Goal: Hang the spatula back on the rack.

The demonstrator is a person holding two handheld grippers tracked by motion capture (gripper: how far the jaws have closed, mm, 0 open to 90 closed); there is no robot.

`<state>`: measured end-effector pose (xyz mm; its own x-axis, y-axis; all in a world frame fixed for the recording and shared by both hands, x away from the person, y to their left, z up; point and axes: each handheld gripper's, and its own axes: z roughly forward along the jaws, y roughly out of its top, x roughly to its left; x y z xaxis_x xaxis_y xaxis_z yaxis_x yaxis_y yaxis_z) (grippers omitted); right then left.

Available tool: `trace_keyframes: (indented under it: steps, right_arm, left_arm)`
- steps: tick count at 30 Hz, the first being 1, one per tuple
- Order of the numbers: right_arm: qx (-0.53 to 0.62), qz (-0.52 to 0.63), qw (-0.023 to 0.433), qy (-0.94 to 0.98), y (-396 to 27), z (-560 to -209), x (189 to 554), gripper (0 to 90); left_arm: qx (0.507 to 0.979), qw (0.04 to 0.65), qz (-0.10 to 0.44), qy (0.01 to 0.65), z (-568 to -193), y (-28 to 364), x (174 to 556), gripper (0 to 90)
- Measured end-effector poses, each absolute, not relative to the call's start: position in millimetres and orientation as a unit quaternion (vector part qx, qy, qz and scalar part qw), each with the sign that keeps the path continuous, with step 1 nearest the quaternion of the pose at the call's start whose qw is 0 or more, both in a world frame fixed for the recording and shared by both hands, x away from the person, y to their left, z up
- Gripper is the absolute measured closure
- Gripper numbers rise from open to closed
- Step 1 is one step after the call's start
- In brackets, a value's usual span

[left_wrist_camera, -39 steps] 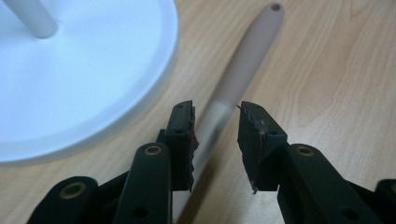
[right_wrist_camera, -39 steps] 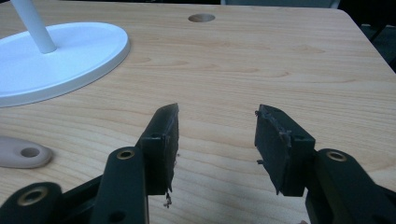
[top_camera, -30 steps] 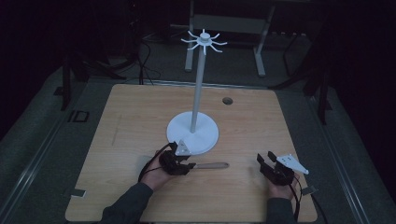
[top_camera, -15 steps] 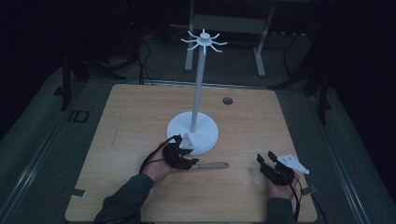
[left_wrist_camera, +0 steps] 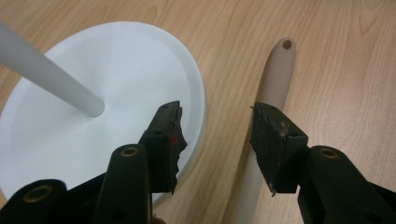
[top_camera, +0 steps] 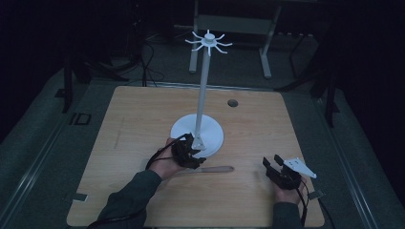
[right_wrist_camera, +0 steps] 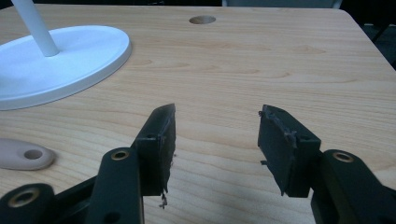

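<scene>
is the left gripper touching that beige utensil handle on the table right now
Apart. The left gripper view shows the left gripper with its jaws open, raised above the beige handle, which lies flat on the wood beside the stand's white base.

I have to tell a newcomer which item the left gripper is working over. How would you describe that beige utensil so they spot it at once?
Start at the wooden table and find the tall white stand with hooks on top. Just in front of its round base, beside the left gripper, lies the beige utensil. It is flat, slim and pale tan, with a small hole at its handle end.
</scene>
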<state>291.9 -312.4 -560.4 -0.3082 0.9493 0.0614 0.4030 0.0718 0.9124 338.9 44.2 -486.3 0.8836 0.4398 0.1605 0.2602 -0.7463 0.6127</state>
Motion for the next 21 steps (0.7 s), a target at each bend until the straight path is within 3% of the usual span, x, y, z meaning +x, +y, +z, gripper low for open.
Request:
trace_keyframes:
  steps: [21]
  right_arm:
    - [0.506,0.46,0.3,0.665,-313.1,-560.6,291.5,46.1]
  left_arm:
    - [0.944,0.244,0.104,0.195,-485.5,30.9,356.4,52.8]
